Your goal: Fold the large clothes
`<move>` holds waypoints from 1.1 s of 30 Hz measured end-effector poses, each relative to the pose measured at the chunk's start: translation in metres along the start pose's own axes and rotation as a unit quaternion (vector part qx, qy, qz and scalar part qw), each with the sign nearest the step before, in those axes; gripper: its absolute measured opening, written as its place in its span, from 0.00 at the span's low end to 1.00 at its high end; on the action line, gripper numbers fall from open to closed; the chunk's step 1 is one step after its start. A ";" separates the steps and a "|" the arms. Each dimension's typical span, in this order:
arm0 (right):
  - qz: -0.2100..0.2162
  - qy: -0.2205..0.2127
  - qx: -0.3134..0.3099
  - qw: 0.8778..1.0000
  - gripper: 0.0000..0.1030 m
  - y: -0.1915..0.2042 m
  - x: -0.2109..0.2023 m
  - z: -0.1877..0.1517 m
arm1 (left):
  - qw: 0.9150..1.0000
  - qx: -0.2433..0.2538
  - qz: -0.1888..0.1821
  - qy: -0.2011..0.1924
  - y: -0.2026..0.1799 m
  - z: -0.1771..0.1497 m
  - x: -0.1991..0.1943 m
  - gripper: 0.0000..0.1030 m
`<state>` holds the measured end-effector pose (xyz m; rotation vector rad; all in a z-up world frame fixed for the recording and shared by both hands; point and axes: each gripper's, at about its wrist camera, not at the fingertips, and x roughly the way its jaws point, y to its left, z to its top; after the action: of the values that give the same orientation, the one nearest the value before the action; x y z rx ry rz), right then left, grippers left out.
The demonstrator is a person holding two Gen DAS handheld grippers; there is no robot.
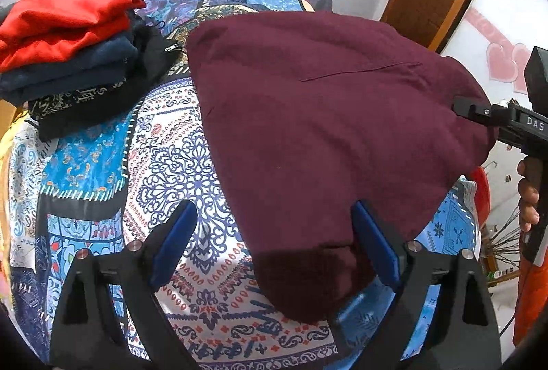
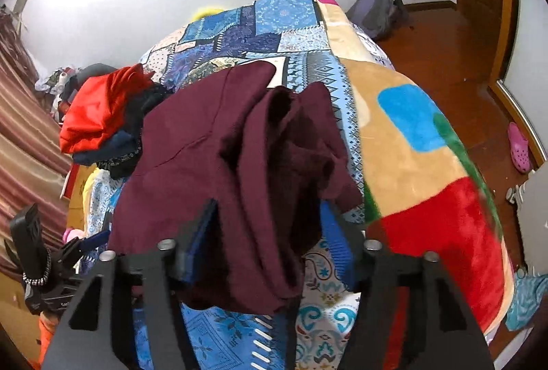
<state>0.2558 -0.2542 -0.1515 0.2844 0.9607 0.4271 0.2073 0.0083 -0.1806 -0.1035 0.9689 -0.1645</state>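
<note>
A large maroon garment [image 1: 325,130] lies spread on the patterned bedspread [image 1: 164,164]. My left gripper [image 1: 274,212] stands open over its near corner. The left pad is well clear of the cloth and the right pad is beside its edge. My right gripper [image 1: 462,108] reaches in from the right, a finger lying on the garment's raised right corner. In the right wrist view the maroon garment [image 2: 205,147] is bunched in folds between the jaws of my right gripper [image 2: 269,209]. Those jaws are apart, with bedspread showing beside the right pad. My left gripper [image 2: 92,241] shows at the lower left.
A stack of folded clothes [image 1: 68,37], red on top, sits at the bed's far left, seen again as the same stack [image 2: 99,116]. A colourful fleece blanket [image 2: 428,181] covers the bed's right side. A backpack [image 2: 376,7] and a pink shoe [image 2: 519,147] lie on the wooden floor.
</note>
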 end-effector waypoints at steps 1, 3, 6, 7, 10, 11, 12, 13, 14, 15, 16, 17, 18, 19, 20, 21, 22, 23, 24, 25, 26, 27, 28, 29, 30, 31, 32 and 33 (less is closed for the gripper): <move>0.000 0.003 0.002 1.000 0.66 -0.001 0.000 0.000 | 1.000 -0.001 0.004 -0.001 0.000 0.001 -0.002 0.90; -0.006 0.007 0.007 1.000 0.80 -0.005 0.003 0.003 | 1.000 -0.002 0.014 -0.010 0.000 0.003 -0.006 0.89; 0.000 0.011 0.015 1.000 0.90 -0.013 0.007 0.003 | 0.999 -0.011 0.028 -0.025 0.005 0.010 -0.013 0.90; 0.003 0.013 0.019 1.000 0.92 -0.016 0.008 0.002 | 0.999 -0.017 0.029 -0.029 0.008 0.013 -0.015 0.90; 0.024 0.019 0.034 0.999 0.97 -0.025 0.013 0.002 | 0.998 -0.050 0.032 -0.037 0.025 0.022 -0.013 0.90; 0.034 0.024 0.042 0.998 0.98 -0.028 0.015 0.002 | 0.997 -0.067 0.033 -0.034 0.033 0.026 -0.009 0.90; 0.045 0.029 0.050 0.997 0.98 -0.031 0.017 0.002 | 0.996 -0.082 0.030 -0.028 0.039 0.028 -0.005 0.89; 0.053 0.033 0.055 0.997 0.98 -0.033 0.019 0.002 | 0.995 -0.097 0.020 -0.021 0.045 0.030 -0.001 0.89; 0.061 0.038 0.061 0.996 0.98 -0.035 0.021 0.002 | 0.993 -0.121 -0.001 -0.010 0.054 0.032 0.007 0.89; 0.071 0.045 0.068 0.994 0.98 -0.038 0.024 0.003 | 0.990 -0.139 -0.017 -0.003 0.059 0.032 0.011 0.90; 0.079 0.049 0.072 0.993 0.98 -0.039 0.025 0.003 | 0.987 -0.159 -0.035 0.006 0.066 0.033 0.018 0.90; 0.087 0.054 0.079 0.992 0.98 -0.041 0.028 0.003 | 0.982 -0.182 -0.055 0.016 0.072 0.034 0.027 0.90; 0.093 0.058 0.083 0.990 0.98 -0.042 0.030 0.004 | 0.978 -0.196 -0.067 0.022 0.076 0.035 0.032 0.90; 0.097 0.061 0.086 0.990 0.98 -0.042 0.032 0.005 | 0.975 -0.209 -0.078 0.026 0.080 0.036 0.037 0.90; 0.100 0.064 0.087 0.989 0.98 -0.042 0.035 0.006 | 0.971 -0.220 -0.092 0.030 0.083 0.038 0.043 0.90; 0.103 0.066 0.087 0.989 0.98 -0.041 0.037 0.007 | 0.968 -0.227 -0.102 0.033 0.086 0.040 0.048 0.90; 0.104 0.067 0.087 0.989 0.98 -0.041 0.038 0.008 | 0.966 -0.232 -0.109 0.036 0.087 0.042 0.051 0.90; 0.103 0.068 0.086 0.989 0.98 -0.039 0.040 0.009 | 0.962 -0.241 -0.120 0.041 0.090 0.045 0.058 0.90; 0.103 0.068 0.084 0.989 0.98 -0.037 0.042 0.010 | 0.959 -0.248 -0.128 0.046 0.092 0.046 0.064 0.91; 0.102 0.067 0.082 0.989 0.98 -0.037 0.043 0.011 | 0.955 -0.256 -0.139 0.051 0.094 0.048 0.070 0.91; 0.103 0.065 0.083 0.989 0.98 -0.036 0.044 0.011 | 0.949 -0.267 -0.156 0.059 0.096 0.049 0.078 0.92; 0.105 0.059 0.088 0.989 0.98 -0.037 0.044 0.011 | 0.943 -0.277 -0.171 0.066 0.098 0.050 0.086 0.92; 0.108 0.056 0.095 0.988 0.98 -0.039 0.044 0.011 | 0.940 -0.283 -0.179 0.069 0.099 0.052 0.090 0.92; 0.112 0.054 0.101 0.987 0.96 -0.040 0.045 0.010 | 0.936 -0.288 -0.187 0.071 0.099 0.054 0.096 0.92; 0.116 0.052 0.107 0.986 0.96 -0.041 0.045 0.009 | 0.936 -0.289 -0.189 0.071 0.099 0.056 0.098 0.92; 0.117 0.050 0.110 0.986 0.95 -0.042 0.045 0.009 | 0.935 -0.287 -0.193 0.071 0.098 0.058 0.101 0.93; 0.116 0.049 0.111 0.986 0.94 -0.042 0.044 0.008 | 0.933 -0.289 -0.202 0.074 0.096 0.061 0.104 0.94; 0.114 0.046 0.110 0.986 0.92 -0.041 0.044 0.008 | 0.929 -0.294 -0.212 0.078 0.095 0.063 0.107 0.95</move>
<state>0.2934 -0.2698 -0.1961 0.5827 1.0729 0.5483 0.3276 0.0831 -0.2478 -0.8676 1.1209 -0.2776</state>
